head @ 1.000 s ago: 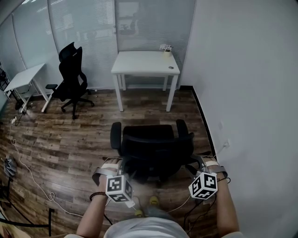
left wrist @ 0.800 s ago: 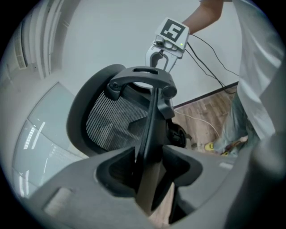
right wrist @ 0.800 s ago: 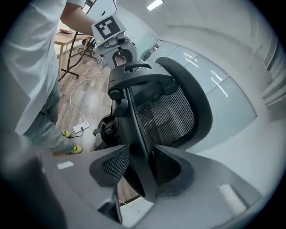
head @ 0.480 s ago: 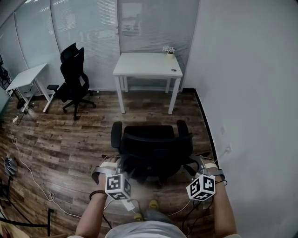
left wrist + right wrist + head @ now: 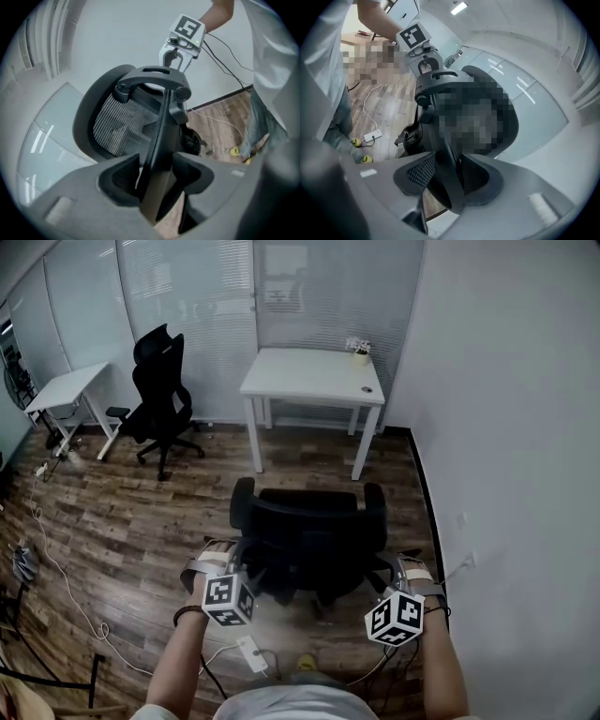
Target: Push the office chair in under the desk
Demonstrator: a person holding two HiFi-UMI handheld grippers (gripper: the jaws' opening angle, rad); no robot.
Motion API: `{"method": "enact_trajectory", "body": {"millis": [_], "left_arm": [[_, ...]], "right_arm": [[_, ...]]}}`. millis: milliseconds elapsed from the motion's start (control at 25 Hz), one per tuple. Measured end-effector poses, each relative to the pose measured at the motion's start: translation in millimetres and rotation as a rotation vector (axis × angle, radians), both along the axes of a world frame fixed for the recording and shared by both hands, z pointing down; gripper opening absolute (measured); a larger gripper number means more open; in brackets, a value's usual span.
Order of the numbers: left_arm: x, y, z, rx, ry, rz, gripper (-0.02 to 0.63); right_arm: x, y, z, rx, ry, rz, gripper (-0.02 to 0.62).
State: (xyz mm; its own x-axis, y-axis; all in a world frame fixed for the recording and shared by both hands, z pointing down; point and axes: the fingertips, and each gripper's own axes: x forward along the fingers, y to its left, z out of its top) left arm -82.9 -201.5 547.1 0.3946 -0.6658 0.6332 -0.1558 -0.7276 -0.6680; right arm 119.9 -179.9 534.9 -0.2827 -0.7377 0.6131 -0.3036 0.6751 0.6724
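Hand-held grippers (image 5: 248, 570) (image 5: 382, 570), jaws just opened astride office chair (image 5: 309, 532), front toward desk (image 5: 314, 381).

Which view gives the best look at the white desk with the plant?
The head view: the white desk shows whole, legs and the open space beneath, straight beyond the office chair. The left and right gripper views are filled by the chair's backrest at close range; I can't make out the desk in either.

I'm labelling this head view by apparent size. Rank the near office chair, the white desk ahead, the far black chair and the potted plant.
1-2, unranked: near office chair and white desk; about alike, and the chair's nearness inflates it.
3: far black chair.
4: potted plant.
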Motion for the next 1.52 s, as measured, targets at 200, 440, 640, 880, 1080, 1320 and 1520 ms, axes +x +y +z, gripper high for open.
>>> {"method": "enact_trajectory", "body": {"millis": [200,440,640,880,1080,1320,1520], "left_arm": [[0,-40,-2,-0.009,-0.002,-0.035,0.224],[-2,-77,-2,0.013,0.006,-0.034,0.229],[-12,-101,-1,0.029,0.005,-0.019,0.230],[-19,-149,-1,0.015,0.010,0.002,0.233],[-15,-197,-2,0.019,0.011,0.021,0.230],[-10,-251,-4,0.041,0.016,0.030,0.224],[-7,-291,-6,0.046,0.017,0.036,0.224]], "right_arm": [[1,-39,-3,0.023,-0.008,-0.030,0.164],[-2,-76,-3,0.025,-0.013,-0.035,0.166],[-12,-98,-2,0.030,-0.014,-0.045,0.169],[-20,-139,-2,0.029,-0.022,-0.041,0.169],[-17,-184,-3,0.037,-0.032,-0.007,0.172],[-11,-242,-3,0.032,-0.026,0.024,0.176],[-9,-284,-4,0.024,-0.027,0.049,0.179]]}}
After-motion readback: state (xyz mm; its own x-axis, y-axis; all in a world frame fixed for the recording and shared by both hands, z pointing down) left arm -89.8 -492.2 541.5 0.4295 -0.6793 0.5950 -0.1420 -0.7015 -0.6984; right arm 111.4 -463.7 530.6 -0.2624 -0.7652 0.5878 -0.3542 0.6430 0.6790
